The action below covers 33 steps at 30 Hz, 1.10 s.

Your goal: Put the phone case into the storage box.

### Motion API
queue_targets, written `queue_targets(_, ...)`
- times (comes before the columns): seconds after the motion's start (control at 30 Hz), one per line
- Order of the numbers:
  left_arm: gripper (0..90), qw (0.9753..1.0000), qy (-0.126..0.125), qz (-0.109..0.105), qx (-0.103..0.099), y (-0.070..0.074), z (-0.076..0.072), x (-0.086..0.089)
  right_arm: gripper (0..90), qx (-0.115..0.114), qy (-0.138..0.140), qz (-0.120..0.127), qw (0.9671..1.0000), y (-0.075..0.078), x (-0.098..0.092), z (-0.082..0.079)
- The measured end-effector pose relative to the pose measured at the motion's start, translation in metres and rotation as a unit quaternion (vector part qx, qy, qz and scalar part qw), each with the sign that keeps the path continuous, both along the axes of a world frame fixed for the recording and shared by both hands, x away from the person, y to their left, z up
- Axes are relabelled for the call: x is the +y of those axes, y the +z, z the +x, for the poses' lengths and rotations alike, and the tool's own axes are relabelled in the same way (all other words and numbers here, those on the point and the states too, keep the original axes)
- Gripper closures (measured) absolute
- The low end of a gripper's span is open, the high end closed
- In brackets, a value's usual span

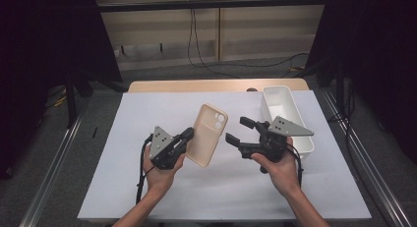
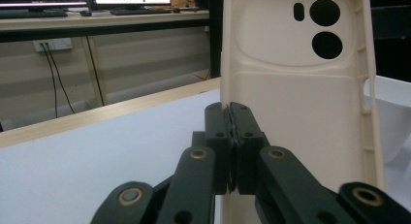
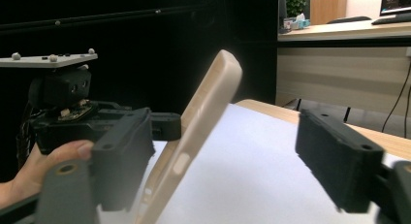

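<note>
Above the white-covered bench point(image 1: 147, 187), the left gripper point(image 1: 188, 135) pinches its fingers on a beige phone case point(image 1: 208, 133) by one long edge; the right gripper point(image 1: 239, 130) waits wide open, holding nothing. The case looks light, thin and bendy, best taken by its rim.

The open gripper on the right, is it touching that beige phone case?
Apart. The high view shows bare white table between the right gripper, jaws spread, and the phone case, which the left gripper pinches.

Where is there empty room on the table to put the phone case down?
The white sheet lies bare at its far left, beyond the left gripper, and along the near edge below both hands. It is crowded in the middle, where the phone case hangs between the grippers, and right, by the white bin.
</note>
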State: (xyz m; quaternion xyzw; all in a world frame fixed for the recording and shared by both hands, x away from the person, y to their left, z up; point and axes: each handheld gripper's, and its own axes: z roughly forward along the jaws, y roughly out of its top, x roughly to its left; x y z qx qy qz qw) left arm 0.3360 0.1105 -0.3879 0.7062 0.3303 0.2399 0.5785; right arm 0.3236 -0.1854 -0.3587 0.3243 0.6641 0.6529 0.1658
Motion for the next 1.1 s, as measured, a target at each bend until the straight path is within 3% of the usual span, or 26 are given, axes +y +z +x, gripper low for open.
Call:
queue_targets(0.23,88.0,1.0000,-0.002,0.004,0.002,-0.001,0.000,-0.001,38.4,0.014,0.012,-0.001,0.9998,0.001,0.014,0.012)
queue_targets(0.7,88.0,1.0000,-0.004,0.004,0.007,-0.003,0.002,-0.003,69.0,0.034,0.026,0.015,0.9990,-0.005,0.022,0.023)
queue_targets(1.1,87.8,0.9999,-0.003,0.004,0.011,-0.004,0.003,-0.002,77.7,0.033,0.028,0.018,0.9989,-0.008,0.024,0.028)
